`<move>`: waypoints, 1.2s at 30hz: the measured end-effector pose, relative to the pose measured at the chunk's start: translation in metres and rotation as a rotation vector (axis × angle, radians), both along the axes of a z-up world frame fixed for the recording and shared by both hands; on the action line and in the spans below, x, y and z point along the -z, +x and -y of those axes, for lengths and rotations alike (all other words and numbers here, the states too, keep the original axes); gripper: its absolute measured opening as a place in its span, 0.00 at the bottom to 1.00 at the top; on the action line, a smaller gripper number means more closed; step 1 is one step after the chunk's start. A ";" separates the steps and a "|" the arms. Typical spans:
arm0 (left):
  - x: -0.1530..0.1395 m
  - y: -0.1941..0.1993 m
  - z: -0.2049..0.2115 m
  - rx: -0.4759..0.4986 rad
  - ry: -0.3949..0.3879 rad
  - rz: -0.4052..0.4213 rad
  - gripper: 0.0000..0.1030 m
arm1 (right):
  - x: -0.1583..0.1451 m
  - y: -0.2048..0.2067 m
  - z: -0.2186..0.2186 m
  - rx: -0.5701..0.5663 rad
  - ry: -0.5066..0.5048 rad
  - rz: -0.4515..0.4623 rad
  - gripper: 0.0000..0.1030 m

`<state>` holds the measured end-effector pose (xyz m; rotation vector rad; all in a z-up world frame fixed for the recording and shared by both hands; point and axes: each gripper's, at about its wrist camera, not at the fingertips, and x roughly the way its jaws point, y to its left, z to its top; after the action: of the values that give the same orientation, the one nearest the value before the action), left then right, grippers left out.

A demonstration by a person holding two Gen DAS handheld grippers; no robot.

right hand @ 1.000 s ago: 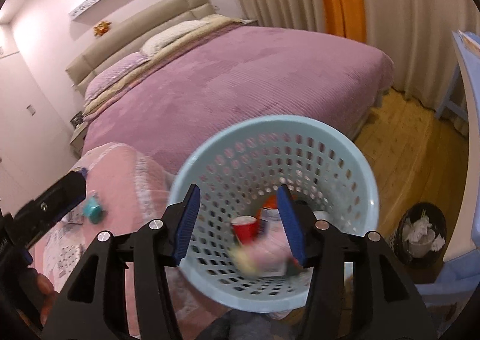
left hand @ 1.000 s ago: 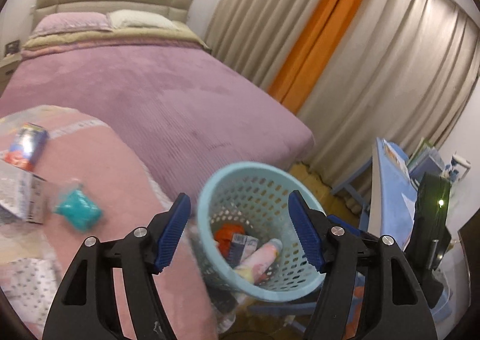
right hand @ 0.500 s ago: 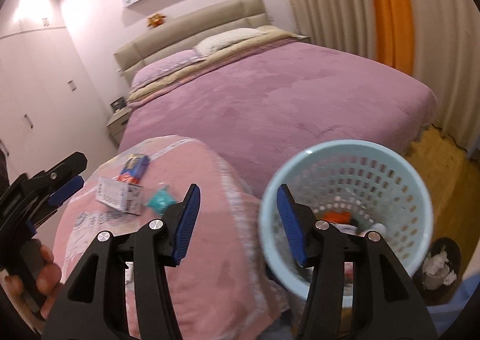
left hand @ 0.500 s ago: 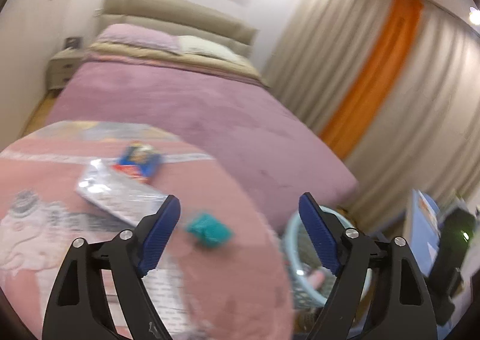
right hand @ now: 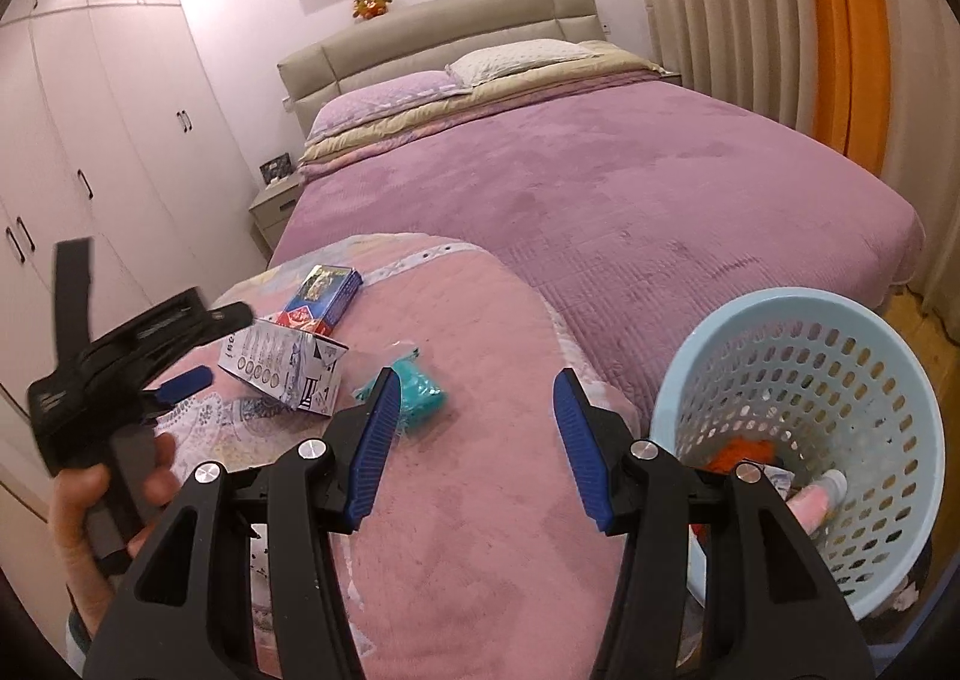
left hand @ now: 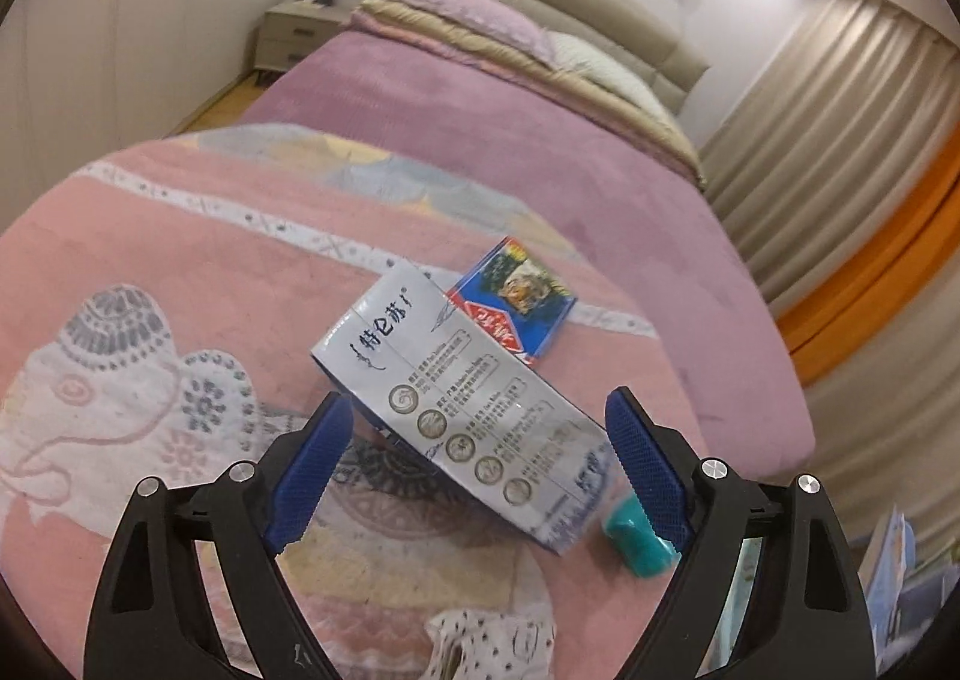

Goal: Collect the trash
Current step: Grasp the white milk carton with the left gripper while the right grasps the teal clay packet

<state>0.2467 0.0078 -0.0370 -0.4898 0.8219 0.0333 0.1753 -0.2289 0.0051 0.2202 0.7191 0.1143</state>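
Three bits of trash on the pink blanket (right hand: 480, 500): white milk carton (left hand: 462, 410), blue-red card box (left hand: 513, 308) touching it behind, teal wrapper (right hand: 420, 395) nearby. Left gripper (left hand: 474, 470) spread wide w/ the carton between its tips, not gripped. Right gripper (right hand: 474, 446) wide, empty, near the wrapper. Light-blue basket (right hand: 888, 380) beside the bed (right hand: 630, 188), trash inside.

Home bedrm: bed (right hand: 600, 188), wardrobe (right hand: 90, 140)
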 end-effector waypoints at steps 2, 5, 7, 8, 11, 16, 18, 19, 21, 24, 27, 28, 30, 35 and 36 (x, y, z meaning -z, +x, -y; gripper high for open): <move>0.007 0.000 0.001 -0.012 0.018 -0.019 0.82 | 0.003 0.002 -0.003 -0.001 -0.009 -0.002 0.48; 0.011 0.006 0.005 -0.031 0.054 -0.041 0.83 | 0.007 0.005 -0.002 0.001 -0.009 -0.010 0.48; 0.012 0.009 0.009 -0.035 0.074 -0.047 0.85 | 0.010 0.007 0.000 0.003 -0.003 -0.019 0.48; 0.012 0.010 0.011 -0.037 0.087 -0.051 0.86 | 0.012 0.008 0.000 0.005 -0.003 -0.023 0.48; 0.013 0.013 0.018 -0.033 0.122 -0.061 0.87 | 0.015 0.010 0.000 0.001 -0.004 -0.031 0.48; 0.016 0.014 0.029 0.012 0.152 -0.091 0.88 | 0.016 0.009 -0.004 -0.010 -0.013 -0.034 0.48; 0.018 0.013 0.030 0.036 0.172 -0.094 0.88 | 0.016 0.009 -0.006 -0.016 -0.016 -0.037 0.48; 0.017 0.011 0.030 0.046 0.184 -0.093 0.87 | 0.016 0.010 -0.006 -0.017 -0.017 -0.037 0.48; 0.016 0.006 0.030 0.075 0.200 -0.094 0.84 | 0.016 0.010 -0.007 -0.021 -0.015 -0.038 0.48; 0.011 -0.007 0.028 0.138 0.250 -0.083 0.74 | 0.017 0.012 -0.008 -0.025 -0.012 -0.038 0.48; 0.008 -0.021 0.023 0.191 0.308 -0.073 0.69 | 0.018 0.015 -0.010 -0.035 -0.004 -0.040 0.48; 0.009 -0.025 0.019 0.205 0.319 -0.072 0.68 | 0.018 0.017 -0.013 -0.041 -0.005 -0.041 0.48; 0.009 -0.033 0.012 0.230 0.330 -0.067 0.66 | 0.018 0.020 -0.019 -0.059 -0.014 -0.040 0.48; 0.010 -0.051 -0.003 0.274 0.371 -0.051 0.64 | 0.018 0.028 -0.037 -0.159 -0.051 -0.019 0.49; 0.011 -0.054 -0.005 0.276 0.375 -0.047 0.64 | 0.022 0.032 -0.040 -0.196 -0.053 -0.021 0.49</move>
<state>0.1922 0.0133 -0.0478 -0.0205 0.8989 -0.0561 0.2074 -0.1889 -0.0166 0.0996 0.7632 0.2797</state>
